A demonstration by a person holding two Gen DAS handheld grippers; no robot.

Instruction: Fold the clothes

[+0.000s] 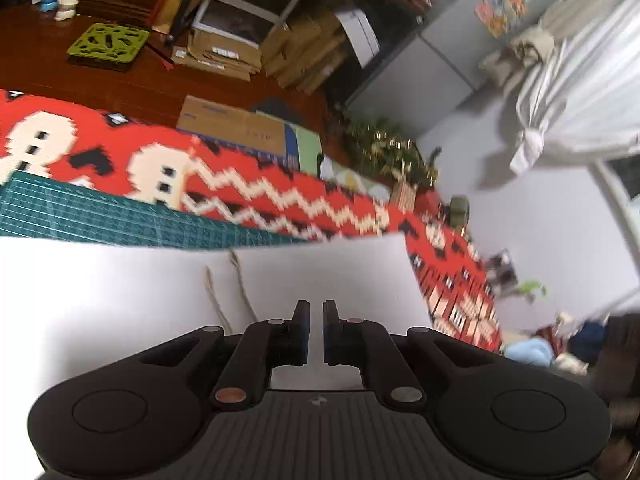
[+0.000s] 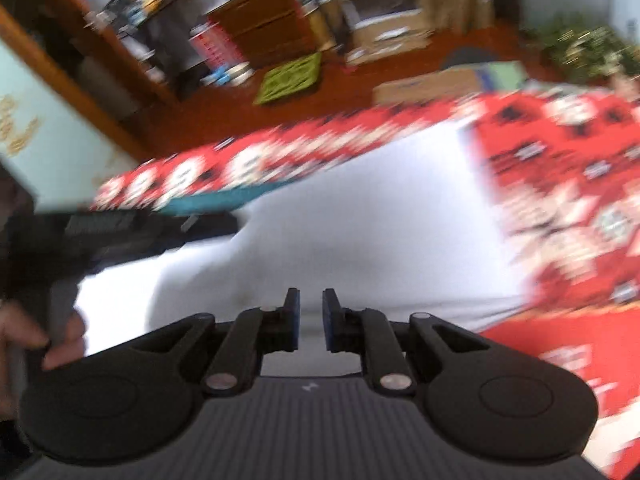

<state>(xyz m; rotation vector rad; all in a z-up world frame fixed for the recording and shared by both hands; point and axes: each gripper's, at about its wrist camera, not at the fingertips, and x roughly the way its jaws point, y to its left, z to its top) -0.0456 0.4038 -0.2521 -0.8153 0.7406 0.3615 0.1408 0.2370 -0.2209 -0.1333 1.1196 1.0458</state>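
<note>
**White garment flat on the bench, both grippers above it with nothing held**

The white garment (image 1: 160, 280) lies spread on the bench, over a red patterned cloth (image 1: 280, 196) and the near edge of a green cutting mat (image 1: 100, 216). It sits directly ahead of and beneath both tools, so neither hand has far to go.

The left gripper (image 1: 316, 332) points down at the garment's middle; its jaws are nearly together, a thin slit between them and no fabric caught. Two drawstrings (image 1: 224, 296) trail across the garment just left of those jaws.

The right gripper (image 2: 311, 320) hangs over the garment too, jaws slightly apart and holding nothing. That view is badly blurred, so the garment's outline there is hard to read.

From the left view, the garment's long axis seems to run side to side, its right edge (image 1: 408, 272) nearest the left tool. A fold likely starts by opening the jaws and pinching an edge.

Beyond the garment, boxes (image 1: 236, 124) and a plant (image 1: 384, 152) stand off the bench, out of the way. A hand (image 2: 36, 336) holding the other tool shows left of the garment.
</note>
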